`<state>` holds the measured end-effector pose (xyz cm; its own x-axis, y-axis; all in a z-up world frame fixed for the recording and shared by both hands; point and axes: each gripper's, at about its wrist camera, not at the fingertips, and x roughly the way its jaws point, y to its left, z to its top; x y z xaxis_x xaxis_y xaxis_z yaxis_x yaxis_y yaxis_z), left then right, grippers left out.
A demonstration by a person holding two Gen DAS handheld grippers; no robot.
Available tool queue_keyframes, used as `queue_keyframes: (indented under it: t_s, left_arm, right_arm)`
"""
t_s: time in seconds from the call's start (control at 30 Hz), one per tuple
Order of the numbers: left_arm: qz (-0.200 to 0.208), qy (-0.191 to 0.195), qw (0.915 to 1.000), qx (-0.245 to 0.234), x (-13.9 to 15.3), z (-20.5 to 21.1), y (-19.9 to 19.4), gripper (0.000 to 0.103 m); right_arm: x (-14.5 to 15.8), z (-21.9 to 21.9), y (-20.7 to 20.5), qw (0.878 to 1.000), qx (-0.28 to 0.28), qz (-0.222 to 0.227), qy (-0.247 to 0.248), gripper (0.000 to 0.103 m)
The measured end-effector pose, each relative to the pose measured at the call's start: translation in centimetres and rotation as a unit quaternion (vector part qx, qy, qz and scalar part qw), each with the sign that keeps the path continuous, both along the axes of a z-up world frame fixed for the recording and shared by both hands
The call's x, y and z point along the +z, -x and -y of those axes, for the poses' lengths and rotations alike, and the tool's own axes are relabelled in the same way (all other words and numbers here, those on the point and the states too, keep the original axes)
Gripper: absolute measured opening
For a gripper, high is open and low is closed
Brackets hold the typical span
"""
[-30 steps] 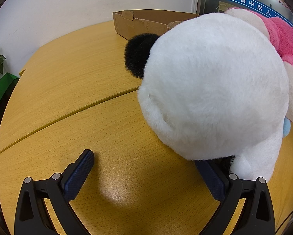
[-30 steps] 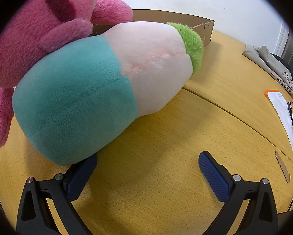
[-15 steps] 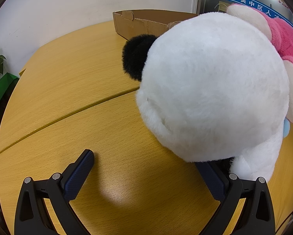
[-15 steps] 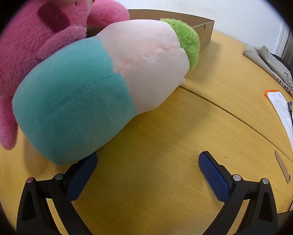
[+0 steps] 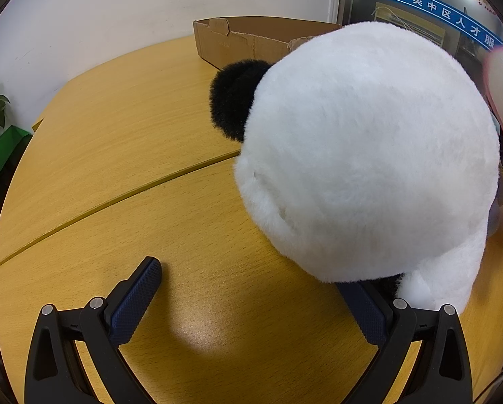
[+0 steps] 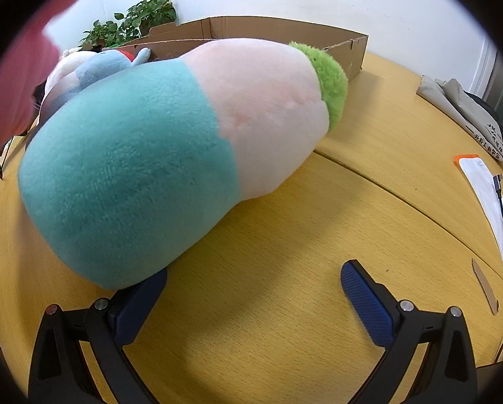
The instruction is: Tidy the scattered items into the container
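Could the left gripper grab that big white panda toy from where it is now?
Probably yes. The left gripper is open, and the panda plush lies right ahead on the table, already overlapping the right finger. Its round head looks wider than the opening, though.

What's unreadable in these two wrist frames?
- Left wrist: the left gripper has its right fingertip buried under the panda plush; contact unclear.
- Left wrist: cardboard box interior hidden by its wall and the panda.
- Right wrist: pink plush motion-blurred, cut by the frame edge.
- Right wrist: the right gripper has its left fingertip under the teal plush.
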<state>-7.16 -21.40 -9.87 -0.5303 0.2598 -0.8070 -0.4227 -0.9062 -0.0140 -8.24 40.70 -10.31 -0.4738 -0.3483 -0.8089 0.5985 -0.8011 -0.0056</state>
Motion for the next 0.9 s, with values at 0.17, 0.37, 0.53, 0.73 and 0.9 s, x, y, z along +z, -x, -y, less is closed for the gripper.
queue_keyframes:
  t_s: [0.17,0.37,0.53,0.73,0.9]
  left_arm:
    - [0.0,0.0,1.0,0.0,0.0,-0.1,0.0,0.103]
    - [0.0,0.0,1.0,0.0,0.0,-0.1,0.0,0.103]
    - [0.001,0.001,1.0,0.005,0.2,-0.4,-0.1,0.103]
    - [-0.019,-0.005,0.9994,0.03,1.9,0.1,-1.8,0.103]
    - [-0.104,-0.055,0.9908,0.067,7.5,0.7,-6.2,0.103]
  right_arm:
    - [0.0,0.0,0.0,1.0,0.0,0.0,0.0,0.103]
    - [0.0,0.0,0.0,1.0,0.0,0.0,0.0,0.103]
    - [0.0,0.0,0.0,1.0,0.0,0.0,0.0,0.103]
    - [0.0,0.0,0.0,1.0,0.0,0.0,0.0,0.103]
    - [0.0,0.0,0.0,1.0,0.0,0.0,0.0,0.103]
